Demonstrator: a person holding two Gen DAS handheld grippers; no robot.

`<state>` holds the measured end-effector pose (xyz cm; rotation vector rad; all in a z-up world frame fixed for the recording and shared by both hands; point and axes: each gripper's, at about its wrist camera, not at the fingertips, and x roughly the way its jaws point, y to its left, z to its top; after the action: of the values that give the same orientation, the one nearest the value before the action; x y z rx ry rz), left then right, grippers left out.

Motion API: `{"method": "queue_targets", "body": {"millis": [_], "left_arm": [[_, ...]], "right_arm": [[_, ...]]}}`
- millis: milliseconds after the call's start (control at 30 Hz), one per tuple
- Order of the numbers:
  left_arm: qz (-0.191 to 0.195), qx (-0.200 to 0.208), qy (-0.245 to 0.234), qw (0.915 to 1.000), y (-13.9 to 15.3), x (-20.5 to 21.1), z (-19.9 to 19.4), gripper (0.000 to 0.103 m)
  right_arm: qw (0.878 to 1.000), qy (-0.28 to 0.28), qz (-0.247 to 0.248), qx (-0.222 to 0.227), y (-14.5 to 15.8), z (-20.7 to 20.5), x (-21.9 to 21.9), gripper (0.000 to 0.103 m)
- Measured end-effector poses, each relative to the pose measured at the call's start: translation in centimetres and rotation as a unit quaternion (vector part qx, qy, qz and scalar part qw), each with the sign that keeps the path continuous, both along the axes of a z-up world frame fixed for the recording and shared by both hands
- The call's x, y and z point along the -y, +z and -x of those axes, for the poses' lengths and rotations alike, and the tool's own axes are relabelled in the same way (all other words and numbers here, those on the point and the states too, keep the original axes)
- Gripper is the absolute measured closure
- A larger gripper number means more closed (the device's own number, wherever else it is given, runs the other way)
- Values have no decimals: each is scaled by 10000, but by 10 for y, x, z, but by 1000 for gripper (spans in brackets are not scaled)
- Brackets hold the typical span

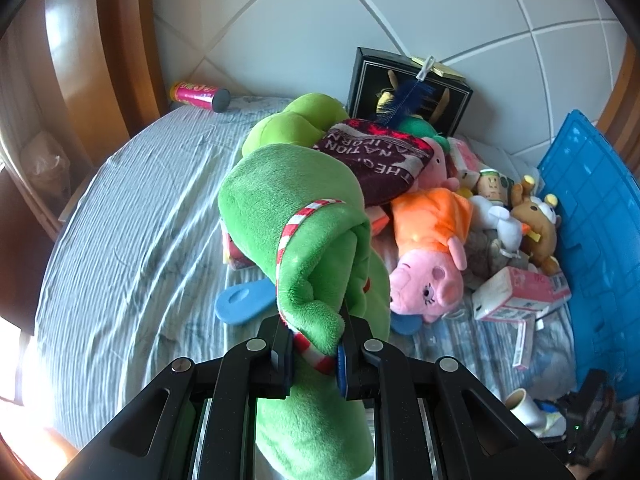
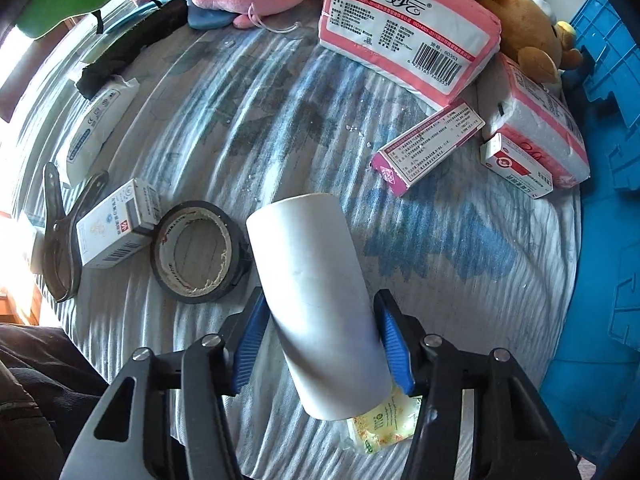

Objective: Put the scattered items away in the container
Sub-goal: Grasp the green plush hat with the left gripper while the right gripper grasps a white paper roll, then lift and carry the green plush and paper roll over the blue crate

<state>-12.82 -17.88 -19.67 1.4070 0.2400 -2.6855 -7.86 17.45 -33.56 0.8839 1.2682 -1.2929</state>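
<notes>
Green plush toy point(image 1: 296, 240) with red-white striped trim is pinched in the left gripper point(image 1: 316, 354), jaws narrow, fabric bunched between the blue pads; toy is lifted above the bed sheet point(image 1: 120, 240). Just beyond it, pile of stuff: maroon printed cloth point(image 1: 376, 156), pink pig plush in orange top point(image 1: 428, 256), brown bear plush point(image 1: 536, 224), pink tissue pack point(image 1: 516, 294), blue flat paddle shape point(image 1: 240, 300) under the green toy. Black box point(image 1: 404, 84) stands at the headboard, pink tube point(image 1: 198, 96) far left. Blue plastic crate point(image 1: 592, 216) at the right edge of the bed.

Right gripper point(image 2: 324, 344) holds a white cylinder tube point(image 2: 316, 300), jaws wide around it, pads touching both sides, tube tilted. Yellow sachet point(image 2: 384, 426) under its near end. Black tape roll point(image 2: 198, 252) just left, touching small white box point(image 2: 116, 224); black clamp point(image 2: 60, 240) beside that. Pink carton point(image 2: 428, 146), small red-white box point(image 2: 516, 166), tissue packs point(image 2: 412, 28) farther out, blue crate point(image 2: 608, 160) right.
</notes>
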Motion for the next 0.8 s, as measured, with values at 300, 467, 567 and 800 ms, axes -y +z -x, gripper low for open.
{"method": "queue_targets", "body": {"millis": [300,467,567,800], "left_arm": [[-20,-15,22,10000,4,-8,-1,88],[-37,-50,5,10000,5,-12,0,88],[-76,-76,28,9999,6,-12,0,88],[-218,-190,112,9995,11,-6,-4,88]], "right_arm": [[9994,-91,-51,328,4,12,-2,53],[9991,-138,93,395,19,16,-2,54],[9989,-152,190,392,30,15,1,54],[9974,-143,553,438,73,-4,11,54]]}}
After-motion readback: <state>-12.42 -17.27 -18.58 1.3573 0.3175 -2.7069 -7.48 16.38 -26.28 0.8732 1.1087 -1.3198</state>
